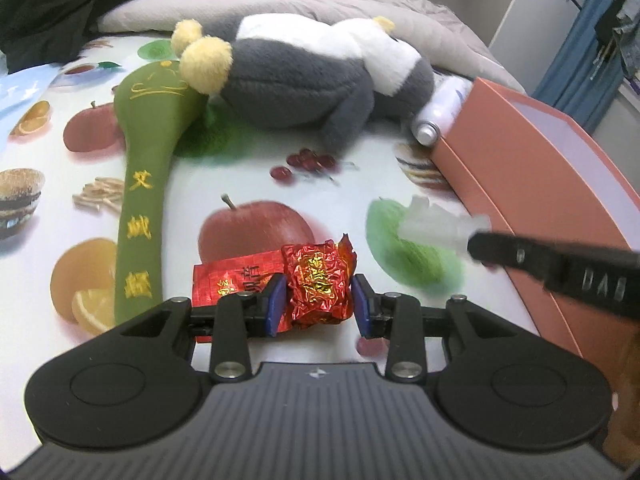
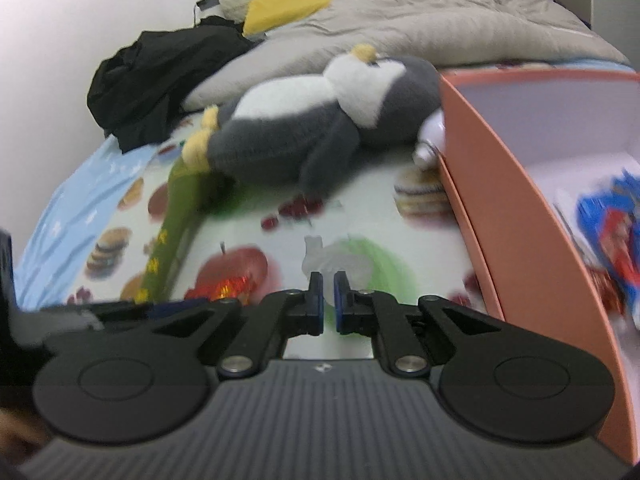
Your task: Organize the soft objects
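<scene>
Foil packet, red and crinkled, sits between the blue pads of the left gripper; the left pad touches it, while a sliver of gap shows at the right pad, so the jaws stand fairly wide around it. A flatter red packet lies just behind to the left, on the fruit-print cloth. The right gripper is pinched narrow on a translucent white toy, which hangs beside the pink box. Inside the box lie blue and red wrappers. Left of the packets stretches a green pillow with yellow characters. Farther back, a grey and white plush lies on its side, its yellow feet against the pillow's head, and a white can lies touching the box's far corner.
</scene>
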### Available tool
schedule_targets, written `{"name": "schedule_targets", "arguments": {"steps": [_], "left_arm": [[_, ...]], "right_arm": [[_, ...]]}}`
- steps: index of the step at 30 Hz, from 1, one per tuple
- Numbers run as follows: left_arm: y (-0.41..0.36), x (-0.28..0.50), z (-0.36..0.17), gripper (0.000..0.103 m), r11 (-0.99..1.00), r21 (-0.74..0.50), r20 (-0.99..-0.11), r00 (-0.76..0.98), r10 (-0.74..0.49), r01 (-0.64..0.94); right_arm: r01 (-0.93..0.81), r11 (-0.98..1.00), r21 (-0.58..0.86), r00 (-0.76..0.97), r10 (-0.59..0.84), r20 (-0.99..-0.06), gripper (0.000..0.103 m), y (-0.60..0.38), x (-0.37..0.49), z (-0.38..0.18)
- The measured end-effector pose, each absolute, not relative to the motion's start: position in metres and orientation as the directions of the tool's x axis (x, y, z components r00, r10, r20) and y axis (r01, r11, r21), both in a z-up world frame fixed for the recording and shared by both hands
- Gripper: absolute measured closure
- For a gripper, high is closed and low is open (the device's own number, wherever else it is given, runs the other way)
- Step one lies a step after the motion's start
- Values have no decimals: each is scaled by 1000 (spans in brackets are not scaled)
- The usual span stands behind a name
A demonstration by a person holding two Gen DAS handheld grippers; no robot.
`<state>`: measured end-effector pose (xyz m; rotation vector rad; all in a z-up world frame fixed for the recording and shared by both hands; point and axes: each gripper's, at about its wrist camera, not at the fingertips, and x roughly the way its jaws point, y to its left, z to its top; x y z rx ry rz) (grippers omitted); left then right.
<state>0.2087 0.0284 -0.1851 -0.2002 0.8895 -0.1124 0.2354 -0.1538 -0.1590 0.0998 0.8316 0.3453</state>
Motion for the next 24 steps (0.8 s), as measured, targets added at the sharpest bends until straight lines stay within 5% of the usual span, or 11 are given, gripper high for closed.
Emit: {"name": "schedule_targets", "arguments": {"steps": [14,16,18,24], "left_arm": [[7,176,-182,62,978,-202,-774,604,-193,53],[6,176,-181,62,978,-202,-771,607,-192,52],[6,176,-180,62,978,-201,-770,609,-191,52],[7,174,-180,62,981,-190,-775,606,-178,44]], "right_arm": [[-255,947,196,551,309,-775,90,-171,179,-183],[-281,945,165,560,301,-772,84,-169,176,-179],[-300,943,141,576,297,-761,59,-168,175,-175],[-349,934,80,582,283,-762,55,-163,182,-176]]}}
